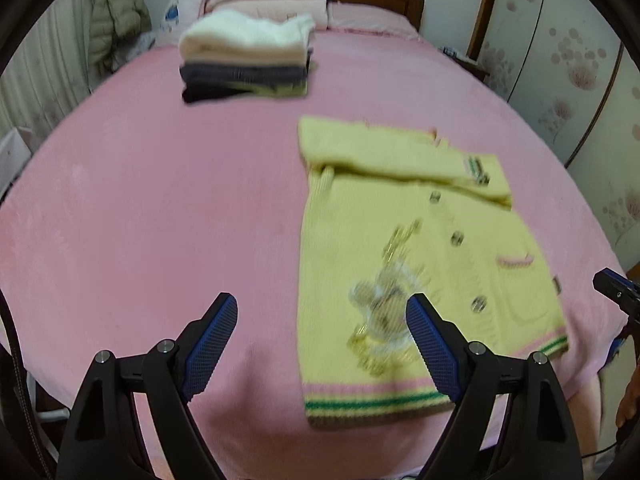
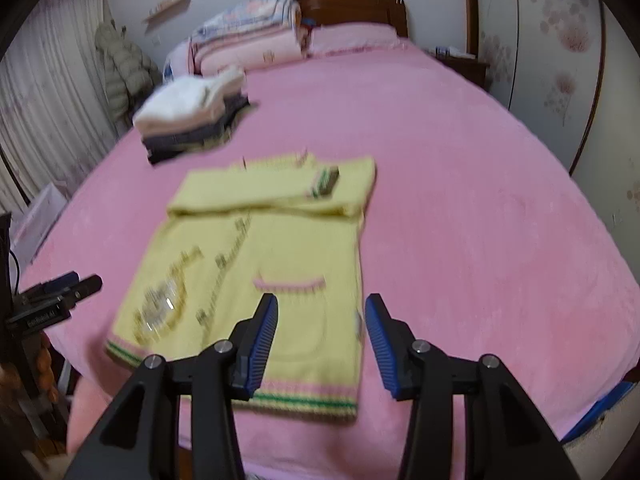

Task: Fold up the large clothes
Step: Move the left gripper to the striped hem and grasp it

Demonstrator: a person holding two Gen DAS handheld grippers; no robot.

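Note:
A yellow knitted cardigan [image 1: 404,248] [image 2: 264,256] lies flat on the pink bedspread [image 1: 160,208] [image 2: 480,208], its sleeves folded across the chest and its striped hem toward me. My left gripper [image 1: 322,308] hangs open above the cardigan's lower left corner, nothing between its blue pads. My right gripper [image 2: 322,308] hovers open over the cardigan's lower right edge near the pocket, holding nothing. The right gripper's tip [image 1: 616,288] shows at the right edge of the left wrist view, and the left gripper [image 2: 72,284] at the left edge of the right wrist view.
A stack of folded clothes [image 1: 248,60] [image 2: 192,116], white on top and dark below, sits farther up the bed. Rolled quilts [image 2: 248,36] and a pillow lie by the wooden headboard [image 2: 352,8]. A padded jacket [image 1: 116,20] hangs at left; wardrobe doors [image 1: 560,60] stand at right.

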